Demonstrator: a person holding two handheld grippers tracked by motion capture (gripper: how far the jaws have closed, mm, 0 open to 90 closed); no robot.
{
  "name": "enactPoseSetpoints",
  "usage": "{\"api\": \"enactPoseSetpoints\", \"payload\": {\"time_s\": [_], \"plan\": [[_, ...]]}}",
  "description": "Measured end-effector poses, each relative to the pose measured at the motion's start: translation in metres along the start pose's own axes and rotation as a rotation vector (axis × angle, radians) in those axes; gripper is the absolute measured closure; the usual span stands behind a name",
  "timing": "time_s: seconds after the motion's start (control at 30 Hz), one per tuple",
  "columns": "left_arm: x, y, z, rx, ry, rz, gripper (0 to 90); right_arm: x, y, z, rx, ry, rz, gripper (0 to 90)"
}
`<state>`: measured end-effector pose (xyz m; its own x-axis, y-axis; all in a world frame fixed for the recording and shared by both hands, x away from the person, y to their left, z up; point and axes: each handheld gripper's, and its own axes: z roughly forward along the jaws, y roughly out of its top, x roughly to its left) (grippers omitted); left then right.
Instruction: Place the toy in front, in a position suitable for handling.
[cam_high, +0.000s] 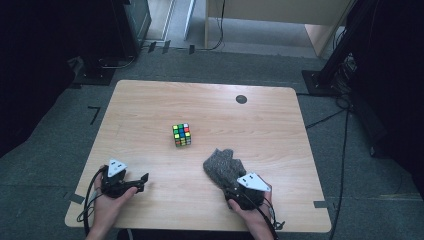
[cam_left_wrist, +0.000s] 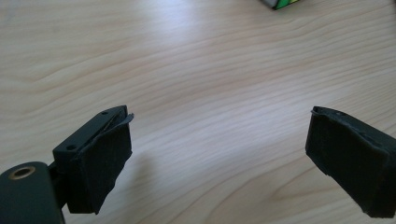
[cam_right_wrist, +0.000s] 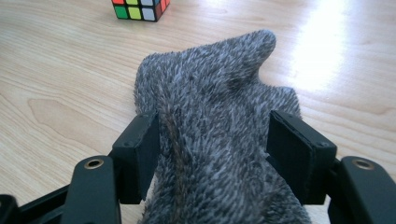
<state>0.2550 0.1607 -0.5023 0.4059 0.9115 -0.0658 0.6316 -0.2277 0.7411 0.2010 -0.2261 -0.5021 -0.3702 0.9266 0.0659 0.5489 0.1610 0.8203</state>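
A: Resting on the light wooden surface (cam_high: 150, 100), near its front right edge: a grey fuzzy cloth (cam_high: 223, 167), bunched and lumpy. Straddled at its near end by the right hand-held gripper (cam_high: 231, 189).

B: Clenched on it?

A: Hard to call clenched. Seen in the right gripper view: grey fuzzy cloth (cam_right_wrist: 219, 140) lying between the two black jaws, pile brushing both inner faces, fabric not visibly squeezed. Reads as released around the cloth, right hand-held gripper (cam_right_wrist: 212, 154) parted about as wide as the bundle.

B: And the other side?

A: Left hand-held gripper (cam_high: 145, 181) at the front left, held by a hand (cam_high: 107, 205), well apart from the cloth, pointing towards the right across the surface. Released: in the left gripper view, left hand-held gripper (cam_left_wrist: 217, 154) with jaws spread wide, bare wood grain between them.

B: Anything else lying about?

A: A colourful puzzle cube (cam_high: 181, 135) near the middle of the surface, beyond both grippers, apart from the cloth. Also a small dark round disc (cam_high: 241, 99) set into the far right part. Cube's corner just visible at the top edge of the left gripper view (cam_left_wrist: 280, 3), and its lower row of tiles at the top of the right gripper view (cam_right_wrist: 140, 9).
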Motion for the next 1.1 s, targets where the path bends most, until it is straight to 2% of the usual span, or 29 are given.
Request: {"api": "enactPoseSetpoints", "payload": {"time_s": [0.07,0.13,0.2,0.27,0.3,0.37,0.4,0.47,0.53,0.57,0.7,0.9,1.0,1.1], "plan": [[-0.011,0.007,0.005,-0.002,-0.006,0.016,7.1,0.000,-0.001,0.002,0.017,0.004,0.000,39.7],[-0.020,0.016,0.010,-0.008,-0.024,0.016,7.2,0.002,-0.004,0.007,0.049,0.002,-0.014,48.5],[-0.029,0.026,0.016,-0.016,-0.035,0.020,7.2,0.003,-0.007,0.010,0.069,-0.023,-0.025,55.5],[-0.037,0.036,0.023,-0.019,-0.051,0.002,7.2,0.001,-0.008,0.012,0.074,-0.022,-0.009,58.4],[-0.042,0.041,0.028,-0.020,-0.058,-0.006,7.2,0.000,-0.009,0.013,0.071,-0.019,0.009,58.2],[-0.057,0.054,0.044,-0.008,-0.053,0.002,7.1,0.001,-0.009,0.013,0.070,-0.019,0.006,56.9],[-0.057,0.054,0.044,-0.008,-0.053,0.002,7.1,0.001,-0.009,0.013,0.070,-0.019,0.006,56.9],[-0.070,0.063,0.059,-0.002,-0.037,0.006,7.1,0.002,-0.010,0.014,0.070,-0.017,-0.006,54.2],[-0.074,0.065,0.065,0.001,-0.029,0.004,7.1,0.002,-0.010,0.014,0.072,-0.016,-0.008,53.4],[-0.079,0.069,0.075,0.009,-0.021,-0.021,7.1,0.002,-0.010,0.014,0.073,-0.012,-0.004,51.6],[-0.085,0.076,0.088,0.000,0.002,-0.040,7.1,0.002,-0.010,0.015,0.072,-0.009,-0.007,49.9],[-0.091,0.089,0.108,-0.003,0.021,-0.107,7.1,0.003,-0.010,0.015,0.073,-0.005,-0.020,47.0],[-0.095,0.094,0.119,0.008,0.045,-0.133,7.2,0.003,-0.010,0.015,0.073,-0.003,-0.022,46.5],[-0.100,0.098,0.128,0.015,0.083,-0.135,7.2,0.004,-0.010,0.015,0.073,-0.003,-0.023,46.0]]}}
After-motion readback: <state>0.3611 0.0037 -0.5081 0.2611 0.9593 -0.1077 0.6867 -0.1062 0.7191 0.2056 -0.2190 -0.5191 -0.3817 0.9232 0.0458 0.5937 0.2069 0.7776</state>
